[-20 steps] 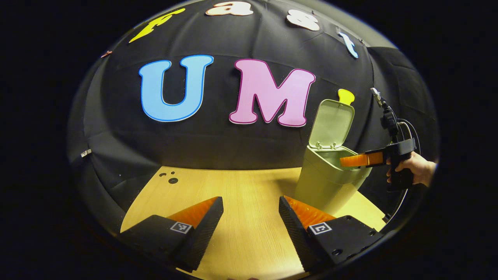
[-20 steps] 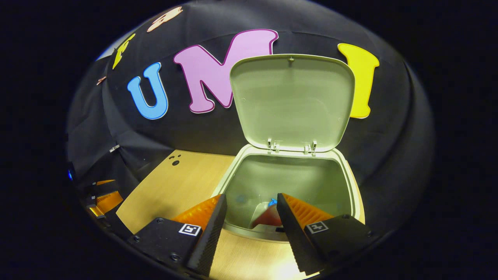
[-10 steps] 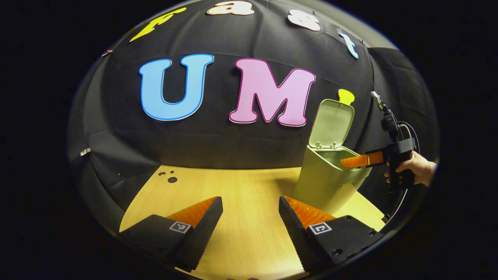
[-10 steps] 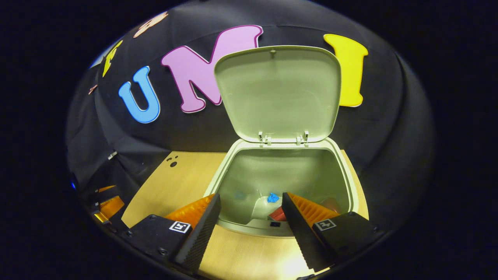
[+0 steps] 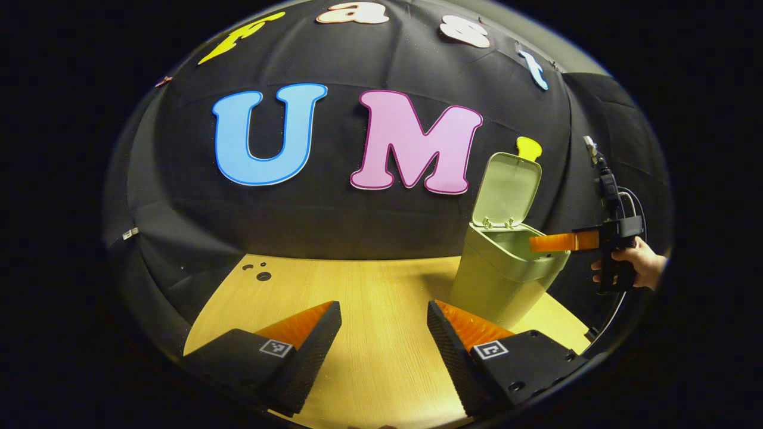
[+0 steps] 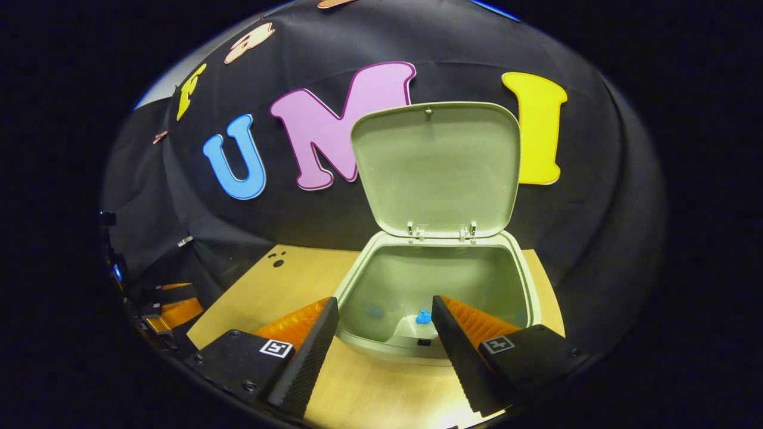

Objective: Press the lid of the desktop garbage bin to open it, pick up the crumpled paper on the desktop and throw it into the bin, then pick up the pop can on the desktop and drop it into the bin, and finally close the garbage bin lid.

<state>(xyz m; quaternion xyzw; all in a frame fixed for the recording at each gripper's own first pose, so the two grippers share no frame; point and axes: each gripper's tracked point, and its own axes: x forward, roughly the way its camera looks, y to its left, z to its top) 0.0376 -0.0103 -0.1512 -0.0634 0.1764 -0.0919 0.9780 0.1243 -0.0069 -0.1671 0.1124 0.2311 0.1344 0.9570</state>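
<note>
The left gripper view is sitting low over the wooden surface (image 5: 369, 333), looking across it toward the booth wall, with the bin (image 5: 498, 280) standing off to its right, a fair way off. The right gripper view is hovering close in front of the bin (image 6: 441, 351), angling down into its open mouth with the raised lid (image 6: 438, 167) facing it. Both views are sharing the bin, the surface and the back wall. The left one is also catching the right gripper (image 5: 551, 242) and the hand (image 5: 641, 265) from the side.

A light wooden table (image 5: 369, 357) carries the open-lidded pale green bin (image 5: 498, 280) near its right edge.
</note>
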